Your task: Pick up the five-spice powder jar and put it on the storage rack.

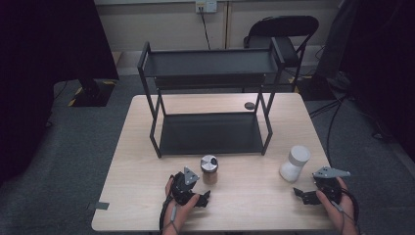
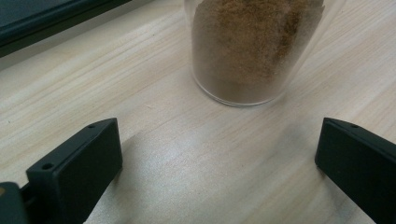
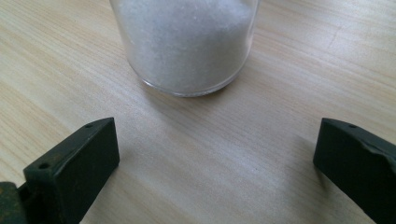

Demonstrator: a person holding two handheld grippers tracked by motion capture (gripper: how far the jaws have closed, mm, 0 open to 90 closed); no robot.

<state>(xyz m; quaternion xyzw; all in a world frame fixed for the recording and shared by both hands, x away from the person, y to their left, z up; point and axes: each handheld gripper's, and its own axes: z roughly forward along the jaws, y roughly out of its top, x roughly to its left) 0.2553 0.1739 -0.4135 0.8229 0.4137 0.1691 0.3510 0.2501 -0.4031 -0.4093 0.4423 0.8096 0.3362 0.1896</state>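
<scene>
Near the front edge of the counter (image 1: 137, 161), left of centre: left claw (image 1: 204, 199), held in a hand (image 1: 183, 208), jaws spread wide and gripping nothing. In the left gripper view, same left claw (image 2: 219, 163) with both black jaws well apart, bare wood between them. Just beyond it, toward the middle of the counter: brown spice jar (image 1: 209, 169), upright, metal lid on top; seen close in the left gripper view as a clear jar (image 2: 252, 46) of brown powder, standing apart from the jaws. Behind, across the counter's far half: black two-tier rack (image 1: 210, 98), both shelves bare. Toward the right edge: white jar (image 1: 295, 163), tilted slightly, pale lid; in the right gripper view a clear jar (image 3: 184, 42) of white grains, ahead of the jaws and untouched. Near the front right corner: right claw (image 1: 299, 194), likewise released, jaws wide in the right gripper view (image 3: 217, 163).
</scene>
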